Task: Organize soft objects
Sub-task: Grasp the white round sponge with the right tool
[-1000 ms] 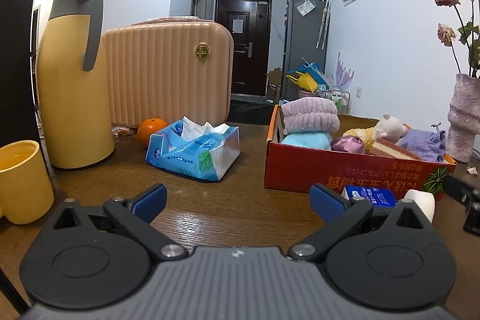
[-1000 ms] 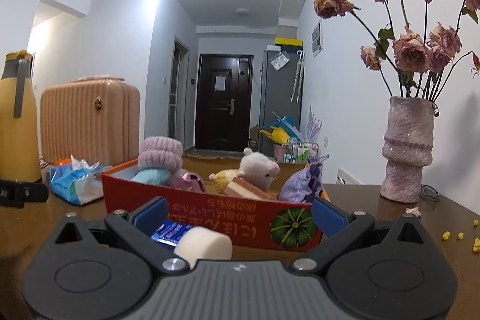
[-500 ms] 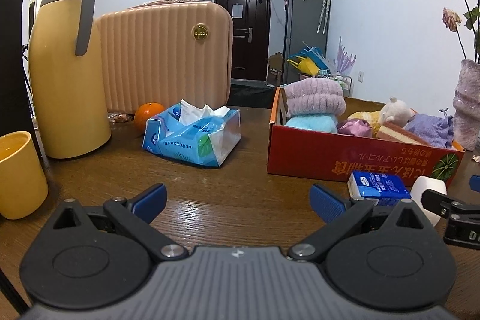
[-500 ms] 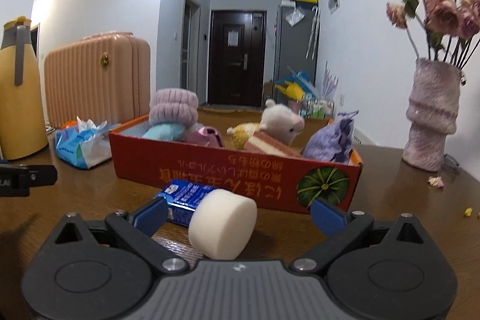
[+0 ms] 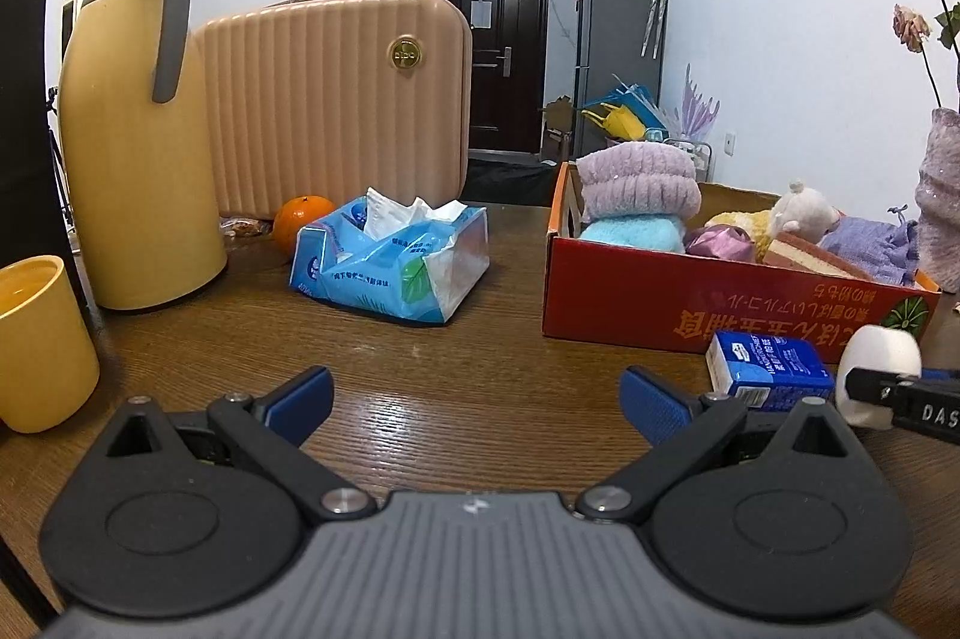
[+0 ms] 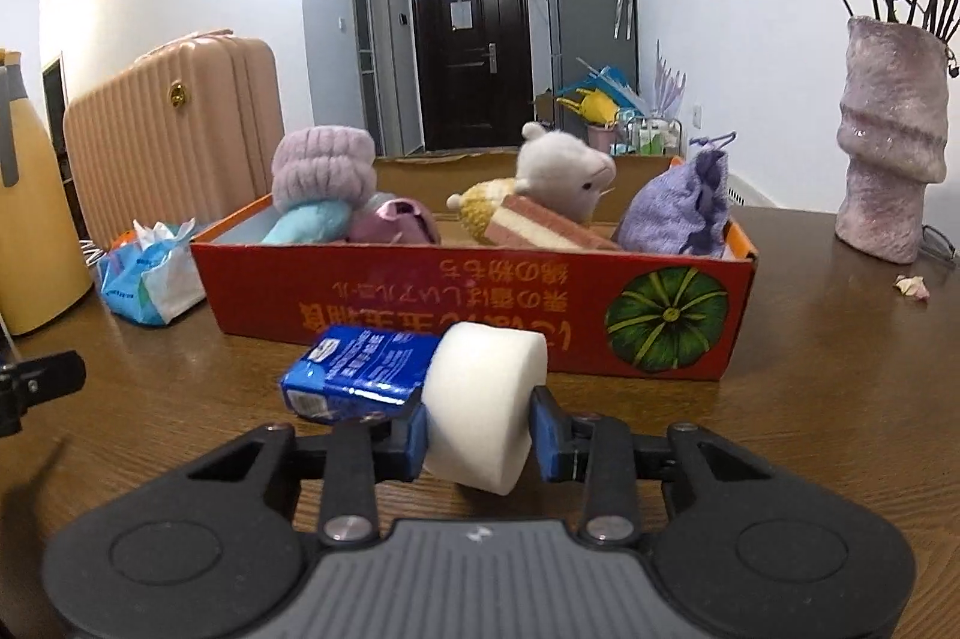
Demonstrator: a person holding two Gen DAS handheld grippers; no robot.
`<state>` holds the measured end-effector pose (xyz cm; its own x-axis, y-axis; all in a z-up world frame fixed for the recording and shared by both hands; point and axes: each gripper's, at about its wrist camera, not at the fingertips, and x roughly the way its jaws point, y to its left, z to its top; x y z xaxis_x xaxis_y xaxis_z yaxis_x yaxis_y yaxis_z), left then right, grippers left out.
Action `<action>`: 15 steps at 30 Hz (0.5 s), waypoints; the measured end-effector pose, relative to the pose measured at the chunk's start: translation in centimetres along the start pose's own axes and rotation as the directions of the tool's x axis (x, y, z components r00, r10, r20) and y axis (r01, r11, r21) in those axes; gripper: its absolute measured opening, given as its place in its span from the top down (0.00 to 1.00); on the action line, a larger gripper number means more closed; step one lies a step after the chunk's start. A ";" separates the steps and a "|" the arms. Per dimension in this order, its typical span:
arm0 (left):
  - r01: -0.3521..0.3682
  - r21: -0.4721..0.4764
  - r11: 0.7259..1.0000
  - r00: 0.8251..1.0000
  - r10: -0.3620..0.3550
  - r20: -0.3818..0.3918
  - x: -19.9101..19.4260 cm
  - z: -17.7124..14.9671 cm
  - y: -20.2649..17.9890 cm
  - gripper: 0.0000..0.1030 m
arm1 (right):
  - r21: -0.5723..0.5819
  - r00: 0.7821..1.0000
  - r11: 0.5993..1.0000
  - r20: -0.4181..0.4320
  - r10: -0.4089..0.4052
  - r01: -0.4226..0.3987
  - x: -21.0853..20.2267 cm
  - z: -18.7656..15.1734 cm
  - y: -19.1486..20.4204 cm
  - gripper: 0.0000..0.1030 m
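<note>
My right tool (image 6: 478, 434) is clamped on the white sponge (image 6: 486, 405), one blue pad on each flat end, with the sponge low over the counter (image 6: 840, 399) just in front of the red box (image 6: 480, 297). A blue tissue pack (image 6: 360, 369) lies touching the sponge's left side. In the box I see a purple hat (image 6: 324, 171) on a teal cloth (image 6: 306, 225), a white plush (image 6: 564, 171), a cake slice (image 6: 540, 222) and a purple pouch (image 6: 678, 213). My left tool (image 5: 474, 399) hangs released over bare counter (image 5: 468, 357), nothing between its pads. From there the sponge (image 5: 879, 357) sits at far right, by the box (image 5: 690, 303). Further left stand a tissue bag (image 5: 390, 261), an orange (image 5: 303, 225), a flask (image 5: 129, 129) and a cup (image 5: 39, 339).
</note>
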<state>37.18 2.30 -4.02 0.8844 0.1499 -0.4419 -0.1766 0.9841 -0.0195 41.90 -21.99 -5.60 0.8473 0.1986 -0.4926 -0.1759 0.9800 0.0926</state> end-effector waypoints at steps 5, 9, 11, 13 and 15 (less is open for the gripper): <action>-0.004 0.010 1.000 1.000 0.004 -0.007 0.3 -0.1 -0.5 0.00 | -0.005 0.999 1.000 0.034 -0.005 0.005 -0.4 0.4 -0.9 0.68; 0.002 -0.012 1.000 1.000 -0.003 -0.018 0.8 0.1 -1.2 0.00 | -0.004 0.999 1.000 0.054 -0.008 0.008 -0.8 0.6 -1.9 0.68; 0.015 -0.021 1.000 0.999 -0.016 -0.031 1.3 0.2 -1.8 0.00 | -0.006 0.998 1.000 0.063 -0.011 0.011 -0.9 0.7 -2.3 0.68; 0.033 -0.021 0.999 0.999 -0.034 -0.040 1.6 0.3 -2.8 0.00 | -0.010 0.997 1.000 0.071 -0.013 0.014 -1.1 0.8 -2.8 0.68; 0.048 -0.014 0.999 0.998 -0.049 -0.038 1.8 0.3 -3.8 0.00 | -0.011 0.997 1.000 0.078 -0.015 0.016 -1.3 0.8 -3.4 0.68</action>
<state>39.56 -1.12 -4.43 0.8751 0.0980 -0.4739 -0.1398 0.9887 -0.0538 41.81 -25.55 -4.57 0.8864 0.1838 -0.4248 -0.1680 0.9829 0.0749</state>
